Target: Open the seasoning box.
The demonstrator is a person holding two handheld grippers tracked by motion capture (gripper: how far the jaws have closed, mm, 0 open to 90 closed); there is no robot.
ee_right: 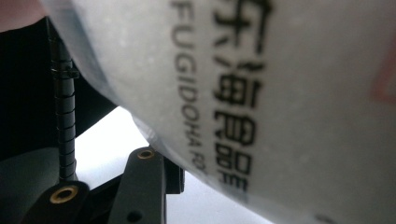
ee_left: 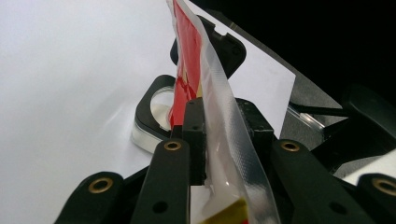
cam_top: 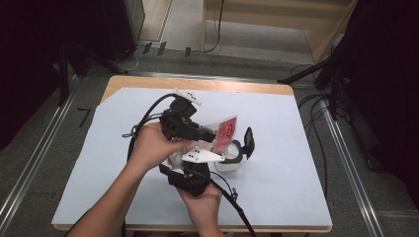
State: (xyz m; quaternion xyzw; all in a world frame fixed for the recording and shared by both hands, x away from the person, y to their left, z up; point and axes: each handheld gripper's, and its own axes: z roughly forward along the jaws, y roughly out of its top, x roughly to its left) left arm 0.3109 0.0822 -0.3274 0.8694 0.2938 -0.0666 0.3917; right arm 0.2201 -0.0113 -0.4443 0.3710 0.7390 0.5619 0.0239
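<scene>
On the bench (cam_top: 306, 197), covered by a pale blue-white sheet (cam_top: 276, 128) with bare wood showing along the far edge, both hands work close together near the middle. Dark floor and cables lie around the bench on all sides.

The left hand (cam_top: 150, 145) comes in from the lower left and holds the left gripper (cam_top: 210, 134), which points to the right. The right hand (cam_top: 202, 200) comes in from the bottom edge and holds the right gripper (cam_top: 190, 170) just below and in front of the left one; a grey three-cornered plate sits on top of it.

A plastic pouch (cam_top: 225, 131), red-labelled with a clear sealed edge, is held tilted in the air between the two grippers, its upper end over the cup. In the left gripper view the fingers (ee_left: 194, 123) pinch the pouch (ee_left: 219, 107) by its clear seam, one pad on each side. In the right gripper view the pouch (ee_right: 280, 93) sits very close, with black printed lettering on its pale face; whether the right fingers press on it I cannot tell.

A small white cup (cam_top: 230, 160) with a dark rim stands on the sheet just right of the grippers, its black lid (cam_top: 248, 139) hinged up at the far side.
</scene>
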